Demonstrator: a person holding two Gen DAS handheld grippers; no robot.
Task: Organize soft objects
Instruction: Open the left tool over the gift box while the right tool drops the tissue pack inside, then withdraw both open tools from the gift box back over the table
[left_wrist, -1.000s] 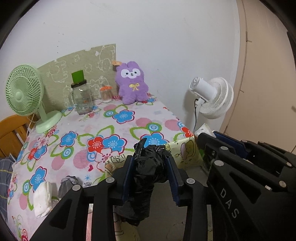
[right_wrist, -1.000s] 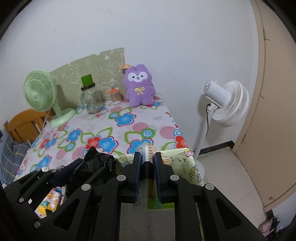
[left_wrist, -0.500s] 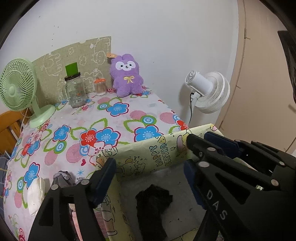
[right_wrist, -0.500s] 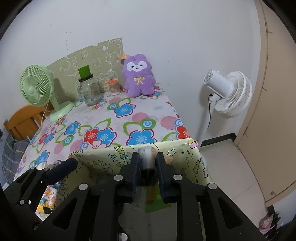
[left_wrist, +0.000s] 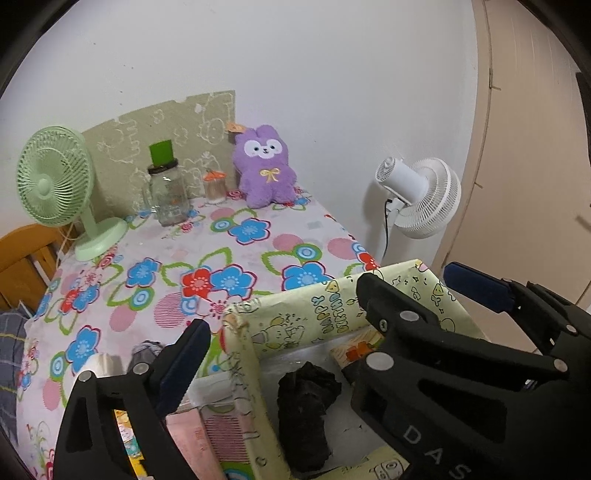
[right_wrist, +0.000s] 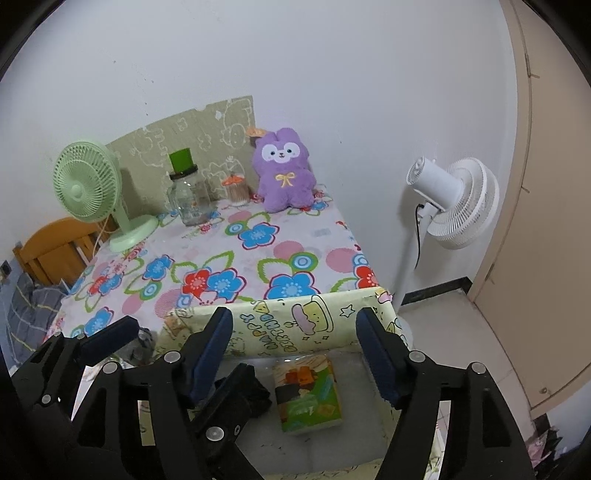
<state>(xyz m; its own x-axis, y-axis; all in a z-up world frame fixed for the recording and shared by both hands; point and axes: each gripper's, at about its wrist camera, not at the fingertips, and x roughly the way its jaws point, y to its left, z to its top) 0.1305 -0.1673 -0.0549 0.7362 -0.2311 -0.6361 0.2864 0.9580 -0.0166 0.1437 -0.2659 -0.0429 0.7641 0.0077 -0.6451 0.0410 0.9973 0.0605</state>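
Observation:
A black crumpled soft bundle (left_wrist: 306, 402) (right_wrist: 255, 391) lies on the floor of the yellow cartoon-papered box (left_wrist: 295, 321) (right_wrist: 295, 317). Beside it on the right lies a green and orange tissue pack (right_wrist: 306, 398) (left_wrist: 354, 354). My left gripper (left_wrist: 291, 350) hovers above the bundle, its jaws opening wide and touching nothing. Over the tissue pack my right gripper (right_wrist: 295, 332) has its jaws opening too, with nothing pressed between the pads. A purple plush rabbit (left_wrist: 264, 166) (right_wrist: 284, 170) sits against the wall at the back of the flowered table.
A green desk fan (left_wrist: 55, 184), a glass jar (left_wrist: 168, 192) and a small orange-lidded pot (left_wrist: 214, 184) stand at the table's back. A white wad (left_wrist: 99, 365) and a grey soft thing (left_wrist: 147, 349) lie left of the box. A white standing fan (right_wrist: 450, 199) stands on the right.
Both grippers opened. The black bundle left my left gripper and the tissue pack left my right one; both now lie in the box. Both views drew back a little.

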